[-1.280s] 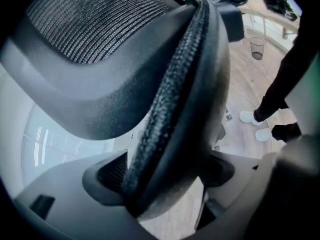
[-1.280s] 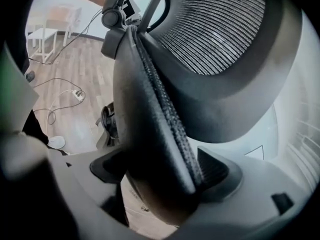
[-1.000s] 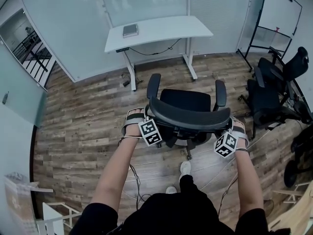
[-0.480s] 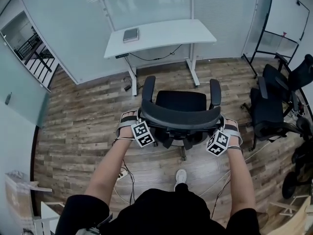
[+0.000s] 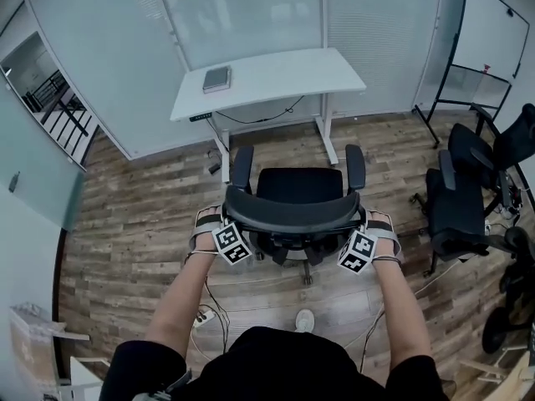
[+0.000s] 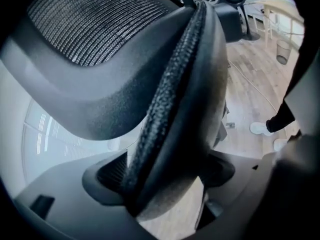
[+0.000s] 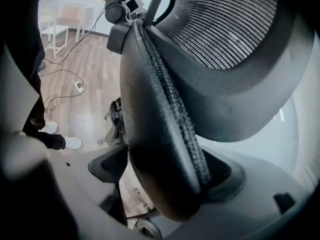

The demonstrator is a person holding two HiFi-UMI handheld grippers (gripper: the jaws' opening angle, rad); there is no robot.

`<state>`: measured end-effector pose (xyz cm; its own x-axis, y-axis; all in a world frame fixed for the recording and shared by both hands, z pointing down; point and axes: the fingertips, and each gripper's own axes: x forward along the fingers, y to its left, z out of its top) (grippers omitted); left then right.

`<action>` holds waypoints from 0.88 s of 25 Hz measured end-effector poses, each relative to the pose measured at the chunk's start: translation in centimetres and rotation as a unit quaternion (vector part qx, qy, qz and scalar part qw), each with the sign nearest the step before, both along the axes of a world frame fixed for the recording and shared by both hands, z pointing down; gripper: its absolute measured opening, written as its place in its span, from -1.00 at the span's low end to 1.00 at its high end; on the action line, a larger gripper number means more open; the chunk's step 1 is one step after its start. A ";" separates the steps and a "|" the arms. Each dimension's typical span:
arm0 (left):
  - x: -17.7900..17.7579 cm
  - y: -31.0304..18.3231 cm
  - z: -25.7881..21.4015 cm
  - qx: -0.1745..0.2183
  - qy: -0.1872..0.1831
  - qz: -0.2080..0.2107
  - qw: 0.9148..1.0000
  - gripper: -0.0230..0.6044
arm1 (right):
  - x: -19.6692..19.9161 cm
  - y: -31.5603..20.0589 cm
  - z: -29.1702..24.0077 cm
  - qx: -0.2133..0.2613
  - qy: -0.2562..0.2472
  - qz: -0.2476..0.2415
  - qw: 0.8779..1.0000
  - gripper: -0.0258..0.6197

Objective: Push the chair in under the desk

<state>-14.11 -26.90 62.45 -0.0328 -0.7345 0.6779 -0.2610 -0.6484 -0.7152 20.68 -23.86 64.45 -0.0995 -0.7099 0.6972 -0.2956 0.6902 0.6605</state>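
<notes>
A black mesh office chair (image 5: 299,186) stands on the wood floor just in front of the white desk (image 5: 276,69), seat facing the desk. My left gripper (image 5: 224,222) clamps the left end of the backrest's top rim (image 6: 170,109), and its pads press both faces. At the rim's right end, my right gripper (image 5: 364,226) is shut on the backrest (image 7: 160,124) in the same way. In both gripper views the padded rim fills the gap between the jaws. The chair's armrests reach close to the desk's front edge.
A dark flat box (image 5: 216,78) lies on the desk's left part. The desk legs (image 5: 328,136) stand either side of the chair's path. More black chairs (image 5: 456,199) crowd the right, below a whiteboard (image 5: 493,32). Cables (image 5: 209,307) trail on the floor by the person's shoe (image 5: 304,320).
The chair has rolled forward toward the desk with both grippers still on its backrest. The person has stepped after it.
</notes>
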 end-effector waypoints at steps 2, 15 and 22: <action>-0.1 -0.7 0.4 0.005 0.003 -0.008 1.000 0.45 | -0.1 -1.0 0.4 -0.008 0.002 -0.006 1.000 0.47; -0.4 -8.0 0.7 0.004 0.000 -0.018 1.000 0.44 | -0.4 -8.5 1.0 -0.021 -0.008 -0.029 0.999 0.47; -0.8 -12.5 0.9 -0.039 -0.024 -0.015 0.999 0.45 | -0.3 -15.0 0.4 -0.016 0.016 -0.044 0.999 0.31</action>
